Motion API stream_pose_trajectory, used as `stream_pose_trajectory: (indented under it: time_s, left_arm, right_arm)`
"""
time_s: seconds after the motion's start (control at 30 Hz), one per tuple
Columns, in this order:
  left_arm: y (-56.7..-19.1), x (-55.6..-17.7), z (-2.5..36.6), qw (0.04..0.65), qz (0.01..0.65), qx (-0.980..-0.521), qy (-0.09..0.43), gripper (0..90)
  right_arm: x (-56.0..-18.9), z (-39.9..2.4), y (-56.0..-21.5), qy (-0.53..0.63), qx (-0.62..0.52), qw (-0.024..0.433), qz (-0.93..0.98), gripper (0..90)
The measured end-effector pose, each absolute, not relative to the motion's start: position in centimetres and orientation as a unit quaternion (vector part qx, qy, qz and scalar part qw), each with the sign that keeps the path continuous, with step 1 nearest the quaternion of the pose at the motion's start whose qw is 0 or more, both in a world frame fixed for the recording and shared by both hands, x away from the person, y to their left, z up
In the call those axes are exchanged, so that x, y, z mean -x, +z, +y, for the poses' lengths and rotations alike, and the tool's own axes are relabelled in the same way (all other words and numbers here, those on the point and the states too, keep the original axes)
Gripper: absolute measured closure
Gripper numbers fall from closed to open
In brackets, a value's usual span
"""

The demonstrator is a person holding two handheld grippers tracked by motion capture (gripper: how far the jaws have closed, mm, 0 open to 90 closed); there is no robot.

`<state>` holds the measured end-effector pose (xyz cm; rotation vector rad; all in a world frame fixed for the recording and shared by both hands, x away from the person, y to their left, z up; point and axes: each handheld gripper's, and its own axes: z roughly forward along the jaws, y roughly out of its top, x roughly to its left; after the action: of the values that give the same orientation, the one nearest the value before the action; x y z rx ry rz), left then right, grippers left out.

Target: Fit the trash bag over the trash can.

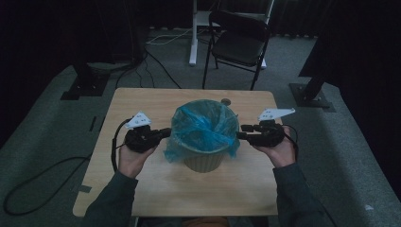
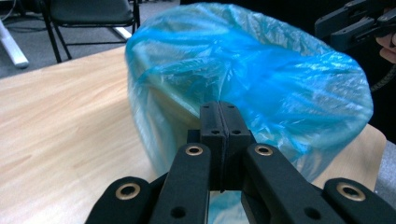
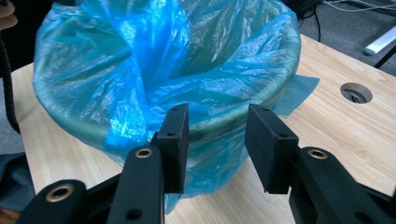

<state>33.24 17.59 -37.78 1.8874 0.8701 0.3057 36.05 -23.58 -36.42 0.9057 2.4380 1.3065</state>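
Bin (image 1: 204, 151) sits mid-desk (image 1: 142, 187) with the blue liner (image 1: 203, 125) draped over its rim. Left tongs (image 1: 166, 132) are clenched at the liner, maybe pinching film, can't tell. Right tongs (image 1: 241, 131) gape at the opposite rim, ready to grab and stretch it.

The bin's (image 1: 204, 161) inside is veiled by the crumpled blue bag (image 1: 204, 125) in the middle of the high view, so what lies in it can't be told. In the left gripper view the left gripper's (image 2: 219, 122) pads meet at centre right against the bag, and whether any film is pinched between them can't be made out. At the top right edge of that view the right gripper (image 2: 355, 23) is cut off, as is the chair (image 2: 88, 14) at upper left.
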Motion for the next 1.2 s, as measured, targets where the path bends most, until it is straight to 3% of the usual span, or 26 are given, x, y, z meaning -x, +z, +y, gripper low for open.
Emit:
stream_pose_trajectory:
  time_s: [0.53, 1.2]
  left_arm:
    - [-42.2, -35.2, 16.8, 0.443, 0.393, -0.800, 0.097, 89.9]
    - [-41.6, -34.8, 16.6, 0.466, 0.376, -0.795, 0.091, 78.1]
  right_arm:
    - [-36.3, -24.1, -37.1, 0.440, -0.316, 0.107, 0.834, 60.9]
    - [-36.5, -22.3, -39.0, 0.410, -0.276, 0.077, 0.866, 57.5]
